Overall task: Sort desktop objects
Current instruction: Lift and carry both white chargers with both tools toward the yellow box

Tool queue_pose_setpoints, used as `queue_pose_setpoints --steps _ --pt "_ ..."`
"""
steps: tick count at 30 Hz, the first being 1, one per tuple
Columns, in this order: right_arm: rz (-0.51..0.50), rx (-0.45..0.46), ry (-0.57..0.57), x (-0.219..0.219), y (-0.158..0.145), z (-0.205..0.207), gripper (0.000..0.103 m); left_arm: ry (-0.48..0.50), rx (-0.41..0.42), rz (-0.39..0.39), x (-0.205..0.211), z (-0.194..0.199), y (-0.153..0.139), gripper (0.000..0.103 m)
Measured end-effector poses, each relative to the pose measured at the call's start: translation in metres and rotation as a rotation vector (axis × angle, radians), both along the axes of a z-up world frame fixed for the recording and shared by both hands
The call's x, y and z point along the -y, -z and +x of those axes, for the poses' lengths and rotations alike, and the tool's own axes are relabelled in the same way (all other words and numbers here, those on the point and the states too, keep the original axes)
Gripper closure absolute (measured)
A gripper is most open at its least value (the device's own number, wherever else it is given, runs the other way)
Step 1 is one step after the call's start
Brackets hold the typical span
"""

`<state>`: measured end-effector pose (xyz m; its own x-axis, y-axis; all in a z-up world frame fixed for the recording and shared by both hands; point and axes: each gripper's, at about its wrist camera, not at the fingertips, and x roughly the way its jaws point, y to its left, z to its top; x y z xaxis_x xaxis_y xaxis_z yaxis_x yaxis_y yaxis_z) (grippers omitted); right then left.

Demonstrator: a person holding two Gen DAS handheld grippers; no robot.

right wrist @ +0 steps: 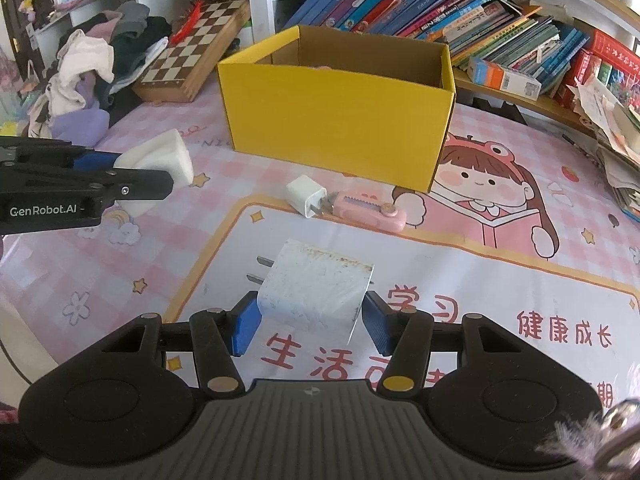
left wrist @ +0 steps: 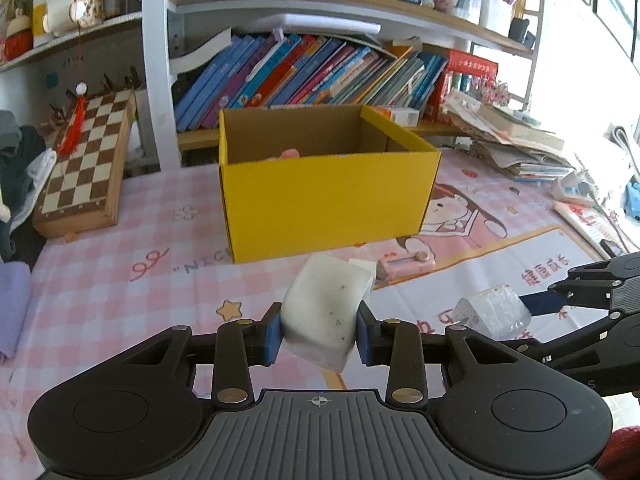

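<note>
My left gripper (left wrist: 318, 334) is shut on a white foam block (left wrist: 324, 312), held above the pink mat in front of the yellow cardboard box (left wrist: 324, 204). The block also shows in the right wrist view (right wrist: 160, 160). My right gripper (right wrist: 310, 322) is shut on a white wrapped charger plug (right wrist: 316, 284), prongs pointing left; it shows in the left wrist view (left wrist: 494, 312). A small white charger (right wrist: 306, 196) and a pink utility knife (right wrist: 368, 210) lie on the mat before the box (right wrist: 340, 120). Something pink lies inside the box (left wrist: 290, 154).
A chessboard box (left wrist: 86, 168) lies left of the yellow box. A shelf of slanted books (left wrist: 304, 76) stands behind. Stacked papers and books (left wrist: 516, 140) sit at the right. A heap of clothes (right wrist: 92, 72) lies at the far left.
</note>
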<state>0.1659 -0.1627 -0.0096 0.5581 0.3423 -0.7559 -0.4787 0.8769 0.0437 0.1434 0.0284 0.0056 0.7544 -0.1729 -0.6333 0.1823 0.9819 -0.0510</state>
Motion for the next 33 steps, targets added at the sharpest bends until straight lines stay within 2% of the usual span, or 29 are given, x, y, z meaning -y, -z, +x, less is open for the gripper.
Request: queue_pose_setpoints --steps 14,33 --pt "0.025 0.057 -0.043 -0.008 -0.034 0.017 0.050 0.030 0.099 -0.002 0.003 0.013 -0.032 0.070" --pt "0.023 0.170 -0.071 -0.007 -0.073 0.087 0.050 0.034 0.199 0.006 0.009 0.066 -0.062 0.070"
